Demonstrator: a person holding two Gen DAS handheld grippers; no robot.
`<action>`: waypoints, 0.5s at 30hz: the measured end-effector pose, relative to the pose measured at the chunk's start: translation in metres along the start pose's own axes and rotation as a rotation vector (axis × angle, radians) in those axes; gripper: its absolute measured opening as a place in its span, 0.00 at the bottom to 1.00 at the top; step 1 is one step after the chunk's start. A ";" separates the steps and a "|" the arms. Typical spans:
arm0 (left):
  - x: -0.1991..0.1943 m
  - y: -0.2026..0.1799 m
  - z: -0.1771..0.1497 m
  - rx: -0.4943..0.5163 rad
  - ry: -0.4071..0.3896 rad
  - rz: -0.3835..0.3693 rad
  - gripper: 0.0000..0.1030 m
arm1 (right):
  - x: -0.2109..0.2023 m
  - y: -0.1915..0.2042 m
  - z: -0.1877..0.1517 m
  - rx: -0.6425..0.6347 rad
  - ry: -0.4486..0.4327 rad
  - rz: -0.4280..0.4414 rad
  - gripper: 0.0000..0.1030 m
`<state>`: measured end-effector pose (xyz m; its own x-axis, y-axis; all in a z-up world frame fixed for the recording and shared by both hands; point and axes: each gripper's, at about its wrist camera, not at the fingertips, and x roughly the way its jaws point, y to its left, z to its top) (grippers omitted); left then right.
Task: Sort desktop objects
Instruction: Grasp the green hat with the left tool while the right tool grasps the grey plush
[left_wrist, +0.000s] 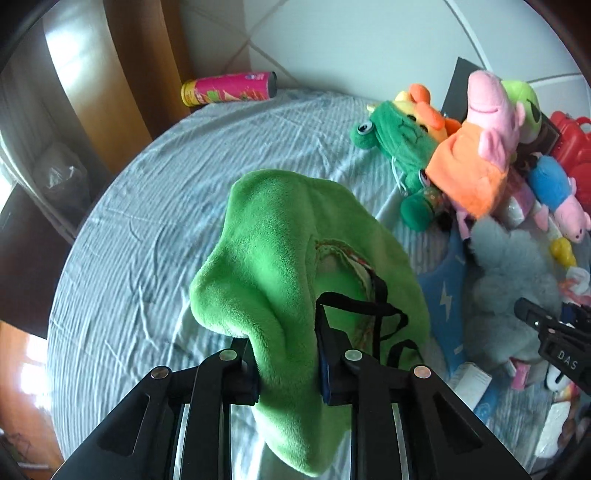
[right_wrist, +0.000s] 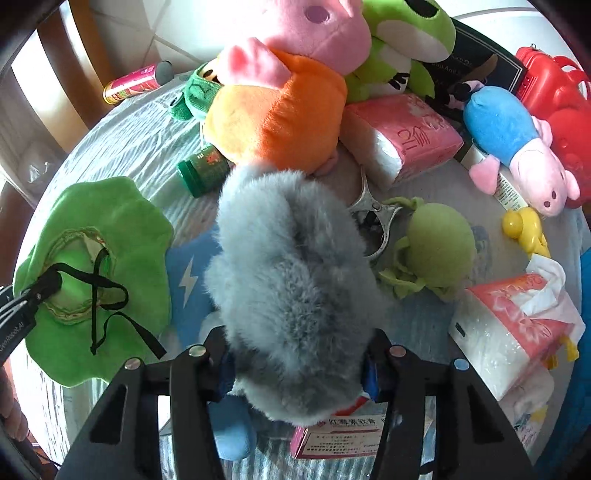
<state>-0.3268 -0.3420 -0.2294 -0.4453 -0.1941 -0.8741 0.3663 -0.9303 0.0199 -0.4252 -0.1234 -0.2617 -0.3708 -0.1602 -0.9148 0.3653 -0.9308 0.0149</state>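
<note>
My left gripper (left_wrist: 288, 369) is clamped on the edge of a green plush hat (left_wrist: 295, 258), its fingers pressed into the fabric on both sides. The hat hangs up off the pale blue tablecloth (left_wrist: 147, 221), its long axis running away from me toward the far rim of the table, underside turned to my right so the black chin strap (left_wrist: 373, 314) and a frayed seam show. My own fingers cut off the hat's near end.

My right gripper (right_wrist: 299, 365) is closed on a grey furry plush (right_wrist: 291, 280), which stretches straight away from me; I cannot make out what shape it is, and it hides most of the blue lightning-bolt cushion (right_wrist: 188, 284) beneath.

Beyond it lie an orange-bodied pink pig plush (right_wrist: 280, 107), a green can (right_wrist: 203, 170), a metal clip (right_wrist: 376, 218), an olive octopus plush (right_wrist: 436, 251), pink tissue packs (right_wrist: 410, 136) and a small blue-bodied pig plush (right_wrist: 517, 144). A pink crisp tube (left_wrist: 229, 88) lies on its side at the table's far edge.
</note>
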 end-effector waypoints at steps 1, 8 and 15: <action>-0.007 0.000 0.001 0.002 -0.016 -0.003 0.21 | -0.008 0.001 -0.001 -0.002 -0.015 0.006 0.45; -0.050 -0.010 -0.005 0.026 -0.076 -0.023 0.20 | -0.053 0.002 -0.006 -0.010 -0.090 0.042 0.22; -0.021 0.002 -0.022 0.004 -0.002 0.030 0.21 | -0.056 0.002 -0.009 0.030 -0.087 0.035 0.50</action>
<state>-0.2984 -0.3323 -0.2216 -0.4359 -0.2228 -0.8720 0.3764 -0.9252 0.0482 -0.3961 -0.1130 -0.2143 -0.4313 -0.2192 -0.8752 0.3542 -0.9333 0.0592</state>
